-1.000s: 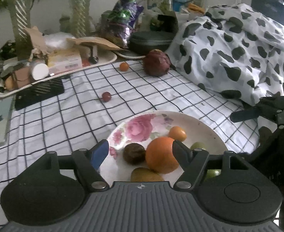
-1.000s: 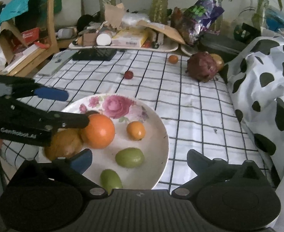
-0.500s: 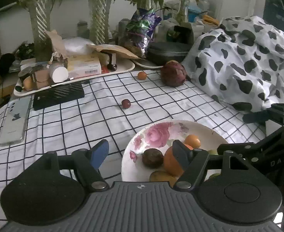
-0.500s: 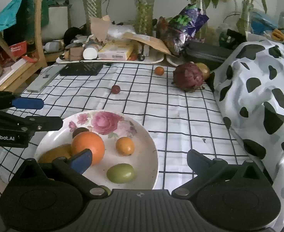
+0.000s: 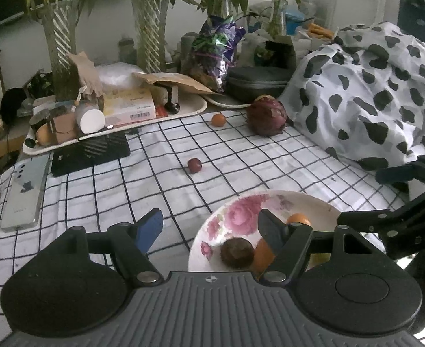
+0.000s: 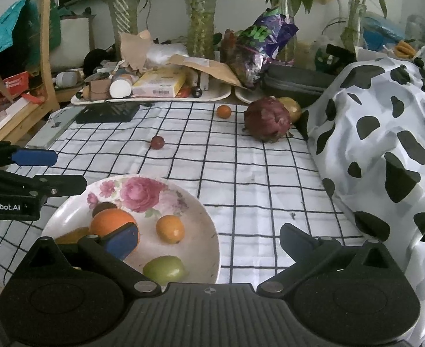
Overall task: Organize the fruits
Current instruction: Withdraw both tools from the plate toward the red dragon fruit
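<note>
A floral plate [image 6: 196, 217] sits on the checked cloth near me. It holds a big orange [image 6: 111, 221], a small orange fruit [image 6: 170, 229], a green fruit [image 6: 163, 269] and a dark round fruit [image 5: 237, 253]. Out on the cloth lie a small red fruit [image 6: 157, 142], a tiny orange fruit [image 6: 223, 111] and a purple dragon fruit [image 6: 267, 123]. My left gripper [image 5: 209, 225] stands open and empty by the plate's left edge. My right gripper [image 6: 208, 238] is open wide over the plate's near right rim, holding nothing.
A cluttered white tray [image 5: 189, 110], a black pad [image 5: 91, 151] and a phone [image 5: 24, 190] lie at the back left. A cow-print cloth [image 6: 385, 121] heaps along the right. Potted plants [image 6: 200, 29] and a dark case [image 6: 296, 82] line the back.
My left gripper has drawn back and leftward off the big orange that lay between its fingers. Both views have tipped up, so the plate sits lower in each.
</note>
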